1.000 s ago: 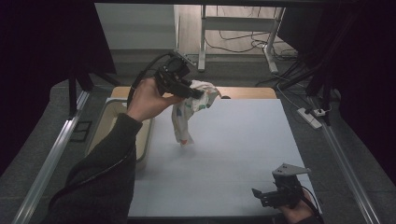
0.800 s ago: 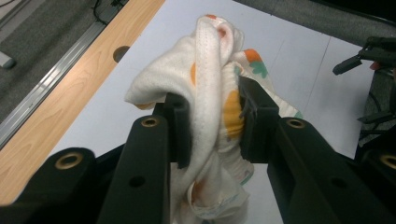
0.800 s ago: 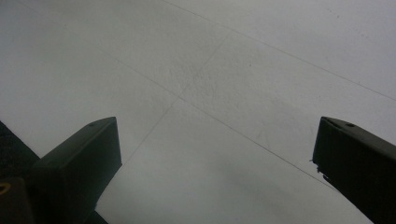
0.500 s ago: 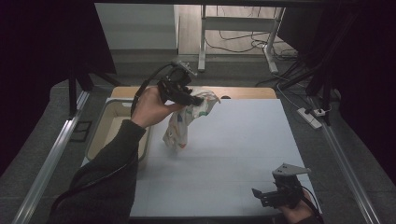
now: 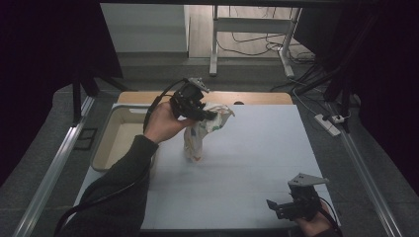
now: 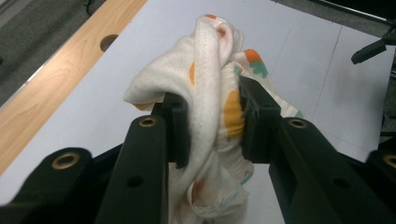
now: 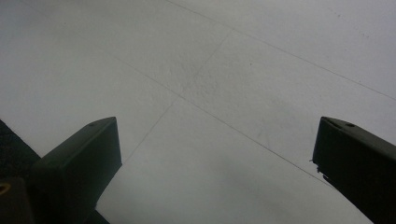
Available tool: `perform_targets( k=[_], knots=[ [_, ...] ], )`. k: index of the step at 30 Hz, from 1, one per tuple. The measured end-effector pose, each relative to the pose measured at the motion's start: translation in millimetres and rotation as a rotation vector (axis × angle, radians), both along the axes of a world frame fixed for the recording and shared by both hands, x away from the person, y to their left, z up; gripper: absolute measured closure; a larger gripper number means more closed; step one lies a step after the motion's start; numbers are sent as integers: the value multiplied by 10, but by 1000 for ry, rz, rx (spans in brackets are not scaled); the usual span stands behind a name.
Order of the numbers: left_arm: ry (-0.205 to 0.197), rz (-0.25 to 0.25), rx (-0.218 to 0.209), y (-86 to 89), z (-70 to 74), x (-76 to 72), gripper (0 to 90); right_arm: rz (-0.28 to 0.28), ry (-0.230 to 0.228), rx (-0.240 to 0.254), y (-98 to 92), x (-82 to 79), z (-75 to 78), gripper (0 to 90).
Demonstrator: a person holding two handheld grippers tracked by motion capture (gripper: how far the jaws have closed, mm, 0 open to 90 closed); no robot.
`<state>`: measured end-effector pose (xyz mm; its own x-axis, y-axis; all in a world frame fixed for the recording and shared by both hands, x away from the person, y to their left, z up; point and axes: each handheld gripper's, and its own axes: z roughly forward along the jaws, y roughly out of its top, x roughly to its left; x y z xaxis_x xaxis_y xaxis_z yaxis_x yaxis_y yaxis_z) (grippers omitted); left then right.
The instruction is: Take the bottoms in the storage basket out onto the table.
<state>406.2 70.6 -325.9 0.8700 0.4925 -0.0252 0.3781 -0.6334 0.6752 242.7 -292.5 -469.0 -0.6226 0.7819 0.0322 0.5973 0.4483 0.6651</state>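
- Table (image 5: 247, 163): white top, wooden strip along its far edge.
- Beige tub (image 5: 106, 148) sits at the table's left edge, toward the far corner.
- Cloth (image 5: 200, 133): white with orange and green prints, bunched, hanging over the far-left part of the table; its lower end is near the top, and I cannot tell if it touches.
- My left gripper (image 6: 212, 123) pinches the cloth's upper fold, pads pressed into the fabric.
- My right gripper (image 5: 289, 207) stays low at the near right corner, jaws spread wide, nothing between them.
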Motion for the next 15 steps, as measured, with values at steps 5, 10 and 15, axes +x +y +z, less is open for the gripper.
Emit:
perform_targets(
  k=[5, 10, 15],
  knots=[
    [6, 7, 10, -13, -141, 12, 661, -1, -1, -1, -1, -3, 0, 11],
    [15, 1, 20, -27, -294, 24, 655, 0, 0, -3, 1, -2, -1, 11],
    [22, 6, 37, -53, -441, 39, 653, 0, 0, -3, 2, -2, 0, 11]
  ],
)
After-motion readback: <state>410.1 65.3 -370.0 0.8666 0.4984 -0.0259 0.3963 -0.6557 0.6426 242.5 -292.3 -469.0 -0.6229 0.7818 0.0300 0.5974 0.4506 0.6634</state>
